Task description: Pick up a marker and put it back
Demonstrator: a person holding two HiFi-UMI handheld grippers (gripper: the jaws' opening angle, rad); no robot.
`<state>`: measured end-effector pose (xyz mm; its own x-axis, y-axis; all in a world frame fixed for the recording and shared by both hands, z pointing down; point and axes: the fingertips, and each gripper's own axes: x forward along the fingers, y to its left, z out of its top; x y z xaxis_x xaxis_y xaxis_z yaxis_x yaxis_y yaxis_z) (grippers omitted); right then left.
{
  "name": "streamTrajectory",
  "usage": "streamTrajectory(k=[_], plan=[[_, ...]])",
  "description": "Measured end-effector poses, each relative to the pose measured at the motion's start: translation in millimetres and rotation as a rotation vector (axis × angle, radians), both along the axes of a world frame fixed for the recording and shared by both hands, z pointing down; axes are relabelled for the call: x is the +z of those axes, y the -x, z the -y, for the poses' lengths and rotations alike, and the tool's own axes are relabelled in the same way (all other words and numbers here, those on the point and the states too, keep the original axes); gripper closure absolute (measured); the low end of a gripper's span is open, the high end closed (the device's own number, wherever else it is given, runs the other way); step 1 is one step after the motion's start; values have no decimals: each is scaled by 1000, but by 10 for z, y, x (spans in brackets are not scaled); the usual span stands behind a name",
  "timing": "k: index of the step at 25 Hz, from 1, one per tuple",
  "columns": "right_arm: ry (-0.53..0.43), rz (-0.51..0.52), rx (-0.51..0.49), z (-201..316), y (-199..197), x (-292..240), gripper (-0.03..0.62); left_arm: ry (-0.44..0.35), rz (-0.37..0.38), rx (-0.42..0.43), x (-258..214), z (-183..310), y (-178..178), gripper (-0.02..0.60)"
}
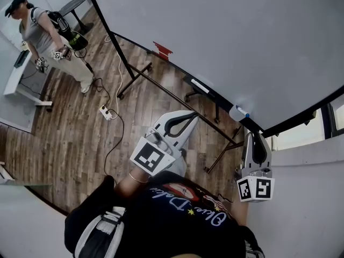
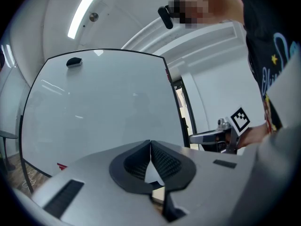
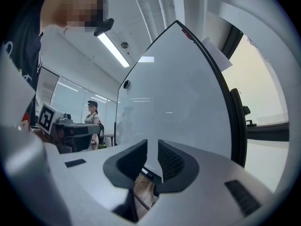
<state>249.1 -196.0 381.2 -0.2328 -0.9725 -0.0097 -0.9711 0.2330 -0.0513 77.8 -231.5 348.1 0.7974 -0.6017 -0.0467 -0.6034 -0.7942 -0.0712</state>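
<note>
Two hand-held grippers in play, one marker to place.

Head view: blue-capped marker (image 1: 239,112) lying on the ledge (image 1: 220,102) of the whiteboard (image 1: 215,36), long axis along that ledge, far-left to near-right. Just beyond the tips of the right hand-held gripper (image 1: 252,136), apart from them. Well over to the left, the left hand-held gripper (image 1: 189,116), clearly less near.

Left gripper view: jaws pressed together at the tips, nothing between, board face ahead.

Right gripper view: jaws a little spread, nothing pinched, only a strip of ledge and floor through the gap.

Likely reading: marker already back on the ledge. For any fresh pick, right side the natural choice, closing across the barrel rather than along it.
</note>
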Motion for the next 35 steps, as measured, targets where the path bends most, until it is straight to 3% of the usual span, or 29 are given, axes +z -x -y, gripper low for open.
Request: streamTrajectory(k=[18,35], plan=[[38,-2,30,360,-8,127,500,-13,13,-4,-17,302,85,578],[136,-37,83,707,-117,494,436,9,26,-14,46,453,166,578]])
